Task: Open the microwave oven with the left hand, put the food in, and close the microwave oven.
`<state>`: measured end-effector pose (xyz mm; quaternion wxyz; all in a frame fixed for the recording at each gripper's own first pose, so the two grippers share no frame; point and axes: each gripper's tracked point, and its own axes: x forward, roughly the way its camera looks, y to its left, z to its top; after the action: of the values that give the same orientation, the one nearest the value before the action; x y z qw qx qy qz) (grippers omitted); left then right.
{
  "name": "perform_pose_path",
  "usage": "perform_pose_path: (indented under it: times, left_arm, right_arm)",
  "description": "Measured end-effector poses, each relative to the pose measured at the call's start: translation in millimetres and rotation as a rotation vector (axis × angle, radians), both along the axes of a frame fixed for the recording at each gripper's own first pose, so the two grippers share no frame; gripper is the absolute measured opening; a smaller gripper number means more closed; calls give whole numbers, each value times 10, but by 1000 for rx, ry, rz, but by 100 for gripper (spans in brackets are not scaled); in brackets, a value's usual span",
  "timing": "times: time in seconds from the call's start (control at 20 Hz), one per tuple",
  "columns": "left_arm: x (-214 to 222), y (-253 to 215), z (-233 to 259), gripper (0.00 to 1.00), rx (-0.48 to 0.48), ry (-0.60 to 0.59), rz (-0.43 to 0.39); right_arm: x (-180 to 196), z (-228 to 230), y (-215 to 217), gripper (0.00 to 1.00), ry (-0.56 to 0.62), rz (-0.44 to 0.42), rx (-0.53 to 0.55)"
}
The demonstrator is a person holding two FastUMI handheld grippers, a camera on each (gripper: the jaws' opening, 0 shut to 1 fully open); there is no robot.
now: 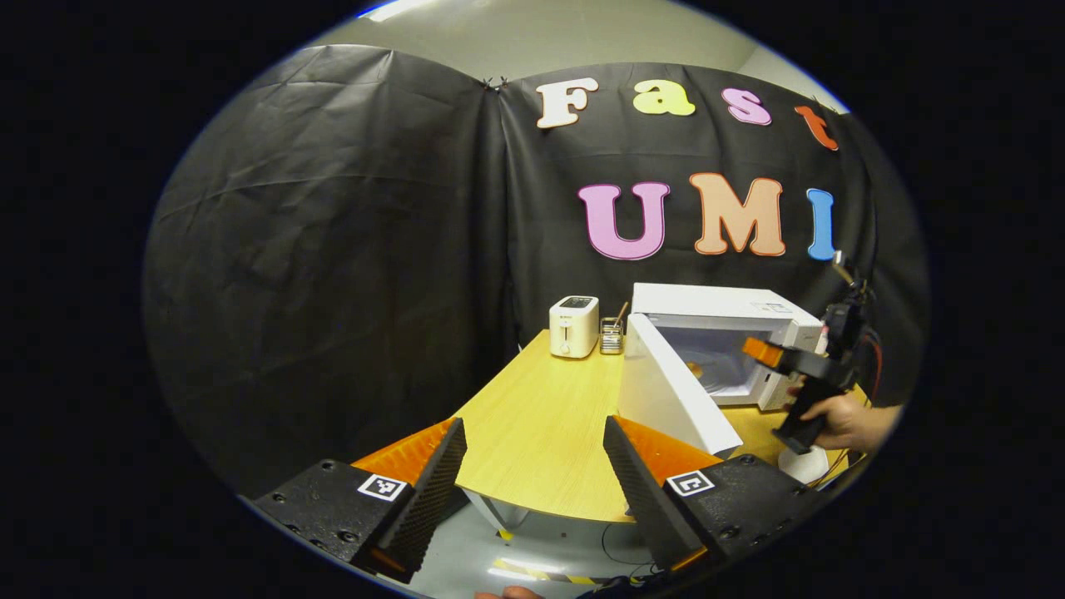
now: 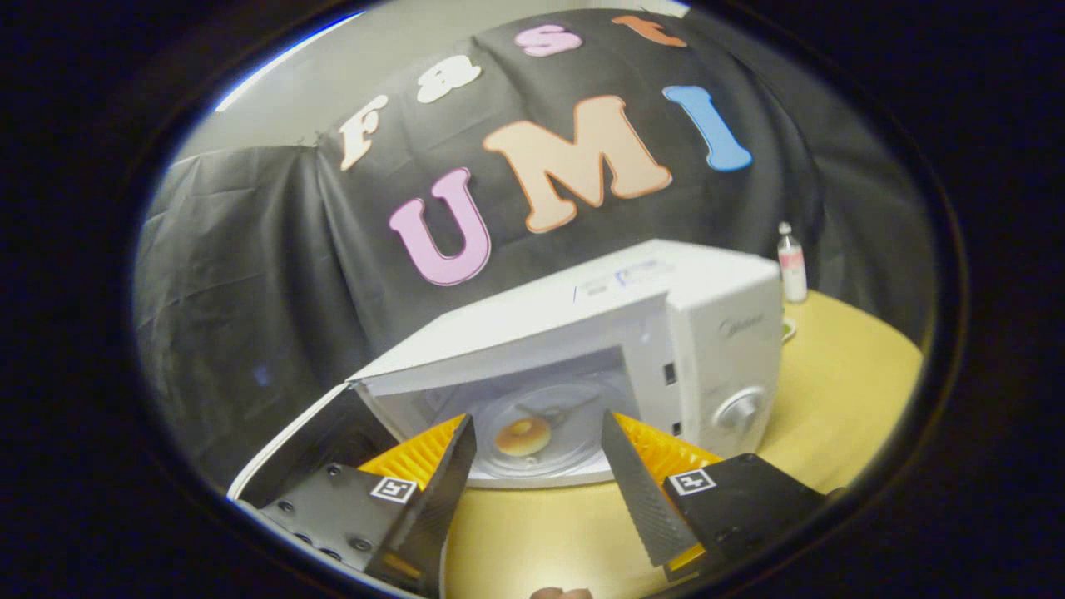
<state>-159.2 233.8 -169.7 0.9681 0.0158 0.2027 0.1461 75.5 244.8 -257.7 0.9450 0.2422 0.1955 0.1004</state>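
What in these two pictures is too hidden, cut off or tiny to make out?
- Microwave cavity, left gripper view: the open door and the right gripper hide most of it.
- Rack beside the toaster: contents too small.
- Bottle, right gripper view: too small to identify.
- Food on the turntable: blurred; its kind is unclear.

In the left gripper view, a white boxy microwave oven [image 1: 722, 333] is sitting on the right part of a light wooden table [image 1: 541, 424], its flat white door [image 1: 666, 391] swinging out toward the near edge. A cream two-slot toaster [image 1: 574, 326] is standing to its left, at the table's far edge, with a small wire rack [image 1: 612, 336] sitting between them. In the right gripper view, a round golden bun [image 2: 522, 436] is lying inside the oven on the clear glass turntable [image 2: 541, 433]. A small clear plastic bottle [image 2: 791, 264] is standing on the table behind the oven's right side.
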Motion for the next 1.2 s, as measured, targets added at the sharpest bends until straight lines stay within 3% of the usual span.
perform_pose_path:
  times: [0.05, 0.2, 0.25, 0.3, 0.45, 0.5, 0.6, 0.65, 0.8, 0.85, 0.9, 1.05, 1.1, 1.2]
  left_arm:
    - [-6, 5, -64, 98, -1, 8, 3]
    - [34, -22, -269, 98, -22, 30, -14]
    - [37, -42, -341, 98, -30, 43, -14]
    - [60, -32, -437, 79, -39, 57, -8]
    - [56, 67, -758, 22, -31, 120, 49]
    - [35, 29, -882, 3, -50, 143, 39]
    - [24, -135, -1104, 0, -88, 178, 0]
    - [33, -127, -1177, 0, -65, 185, 12]
    - [53, -290, -1372, 0, -44, 238, -30]
    - [40, -341, -1447, 0, -50, 251, -44]
    - [34, -391, -1504, 0, -53, 265, -55]
    - [110, -599, -1574, 0, -67, 281, -85]
    - [142, -664, -1581, 0, -60, 285, -96]
    - [176, -730, -1585, 0, -27, 296, -104]
  right_arm:
    - [-28, 121, -176, 84, -23, -4, -28]
    - [-104, 576, -766, 84, -108, -41, -95]
    - [-91, 732, -923, 93, -135, -54, -124]
    - [-74, 868, -1084, 84, -160, -70, -148]
    - [-103, 1250, -1521, 84, -233, -124, -200]
    - [-107, 1327, -1648, 93, -247, -142, -221]
    - [-165, 1470, -1852, 93, -268, -169, -250]
    - [-186, 1550, -1931, 84, -277, -182, -254]
    - [-207, 1762, -2115, 84, -313, -209, -266]
    - [-210, 1804, -2181, 93, -323, -212, -279]
    - [-203, 1828, -2239, 84, -324, -215, -294]
    - [-205, 1921, -2460, 85, -323, -248, -301]
    - [-208, 1930, -2524, 93, -322, -256, -298]
    - [-185, 1921, -2644, 93, -317, -261, -311]
